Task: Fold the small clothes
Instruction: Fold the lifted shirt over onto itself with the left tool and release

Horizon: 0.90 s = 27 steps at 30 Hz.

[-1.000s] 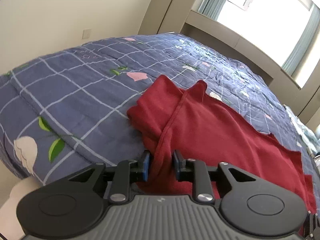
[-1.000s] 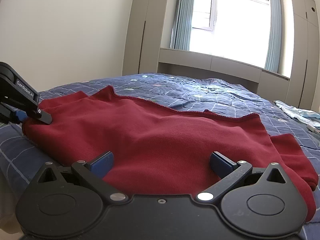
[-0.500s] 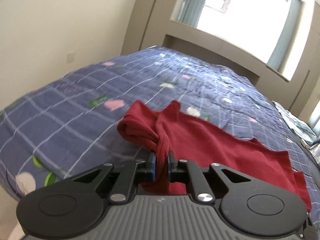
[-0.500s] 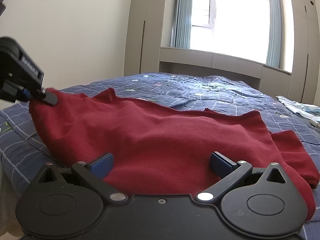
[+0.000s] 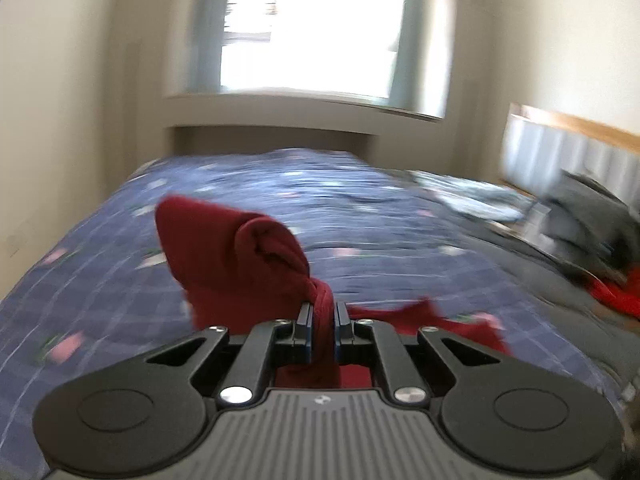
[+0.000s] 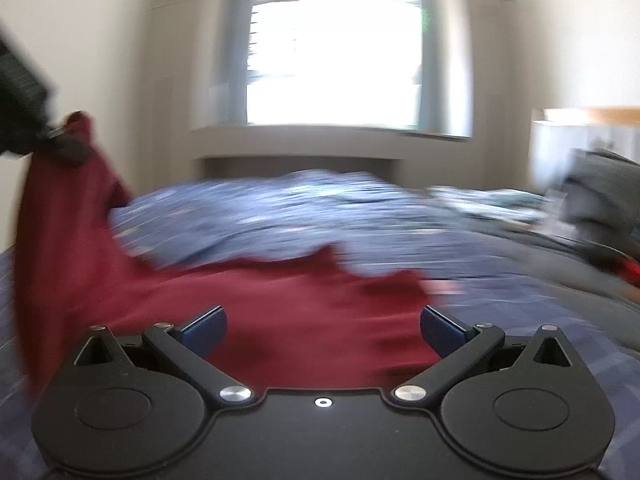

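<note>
A dark red garment [image 5: 224,256] hangs bunched from my left gripper [image 5: 322,320], which is shut on a twisted fold of it and holds that corner up off the bed. In the right wrist view the same red garment [image 6: 280,320] rises at the left to the left gripper [image 6: 60,140] and lies spread on the quilt below. My right gripper [image 6: 323,330] stands open just above the cloth, its blue pads [image 6: 204,330] wide apart and pressing on nothing. Both views are blurred by motion.
The bed carries a blue checked quilt [image 5: 360,216] with flower prints. Light-coloured clothes [image 5: 472,196], a dark grey heap [image 5: 592,216] and something bright red [image 5: 616,292] lie at the right. A window [image 5: 312,28] and a ledge stand behind the bed, a wall at the left.
My left gripper closed on the red garment's edge, lifted it off the quilt and swung round towards the window. The right gripper also turned that way and stayed open.
</note>
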Available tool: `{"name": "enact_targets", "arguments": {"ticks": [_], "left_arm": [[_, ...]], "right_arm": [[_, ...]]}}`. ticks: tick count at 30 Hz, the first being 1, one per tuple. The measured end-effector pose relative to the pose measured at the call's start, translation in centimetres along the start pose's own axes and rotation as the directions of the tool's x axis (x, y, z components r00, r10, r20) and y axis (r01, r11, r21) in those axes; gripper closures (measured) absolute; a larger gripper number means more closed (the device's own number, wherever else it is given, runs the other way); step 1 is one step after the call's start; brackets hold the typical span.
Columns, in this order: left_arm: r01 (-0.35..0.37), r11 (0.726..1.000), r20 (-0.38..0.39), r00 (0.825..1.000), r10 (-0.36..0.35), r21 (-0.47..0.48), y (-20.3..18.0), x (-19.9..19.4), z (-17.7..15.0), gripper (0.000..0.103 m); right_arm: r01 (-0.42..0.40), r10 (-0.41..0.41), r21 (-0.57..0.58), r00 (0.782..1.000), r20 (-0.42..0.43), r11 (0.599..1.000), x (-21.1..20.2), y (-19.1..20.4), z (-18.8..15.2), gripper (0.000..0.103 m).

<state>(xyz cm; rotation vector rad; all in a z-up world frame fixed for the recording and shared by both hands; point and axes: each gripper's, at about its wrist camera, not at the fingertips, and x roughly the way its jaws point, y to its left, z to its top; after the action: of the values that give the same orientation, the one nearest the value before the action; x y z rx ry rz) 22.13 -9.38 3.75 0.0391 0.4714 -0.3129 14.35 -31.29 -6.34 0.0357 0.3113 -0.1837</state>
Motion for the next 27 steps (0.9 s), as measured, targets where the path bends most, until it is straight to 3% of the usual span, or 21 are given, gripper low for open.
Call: {"name": "enact_targets", "arguments": {"ticks": [3,6,9,12,15,17,18,20,22,27], "left_arm": [[0.108,0.988,-0.032,0.994,-0.105,0.11,-4.6,0.7,-0.4,0.094],[0.212,0.959,-0.103,0.975,-0.196,0.188,-8.4,1.7,-1.9,0.093],[0.259,0.946,-0.187,0.957,-0.223,0.195,-10.3,3.3,-3.9,0.091],[0.285,0.95,-0.236,0.939,-0.249,0.13,-10.4,4.1,-5.4,0.083],[0.299,0.952,-0.231,0.933,-0.277,0.066,-9.6,3.6,-6.0,0.055],[0.296,0.955,-0.208,0.937,-0.281,0.039,-8.8,3.4,-5.8,0.035],[0.29,0.957,-0.195,0.94,-0.279,0.03,-8.4,3.0,-5.8,0.031],[0.266,0.964,-0.174,0.95,-0.261,0.007,-7.4,2.8,-5.6,0.014],[0.227,0.973,-0.14,0.963,-0.23,-0.038,-6.2,2.0,-5.6,0.003],[0.105,0.983,-0.112,0.986,-0.122,-0.148,-3.0,0.8,-5.6,0.0]], "right_arm": [[0.18,-0.181,0.094,0.984,0.002,0.979,-0.2,-4.2,-0.2,0.0],[0.294,-0.291,0.187,0.956,-0.044,0.937,-0.1,-7.7,-0.9,0.0],[0.336,-0.323,0.249,0.942,-0.095,0.908,0.2,-9.7,-1.7,0.0],[0.335,-0.312,0.274,0.942,-0.125,0.902,0.3,-10.1,-2.3,0.0],[0.313,-0.292,0.253,0.949,-0.117,0.915,0.5,-9.6,-2.4,0.0],[0.296,-0.275,0.243,0.954,-0.117,0.924,0.9,-9.4,-2.3,0.0],[0.293,-0.271,0.236,0.955,-0.12,0.927,0.9,-9.2,-2.4,0.0],[0.295,-0.273,0.228,0.954,-0.126,0.928,1.6,-9.5,-2.0,0.0],[0.295,-0.272,0.228,0.954,-0.127,0.928,1.8,-9.5,-1.9,0.0],[0.303,-0.281,0.213,0.951,-0.127,0.929,2.0,-9.1,-1.9,0.0]]}}
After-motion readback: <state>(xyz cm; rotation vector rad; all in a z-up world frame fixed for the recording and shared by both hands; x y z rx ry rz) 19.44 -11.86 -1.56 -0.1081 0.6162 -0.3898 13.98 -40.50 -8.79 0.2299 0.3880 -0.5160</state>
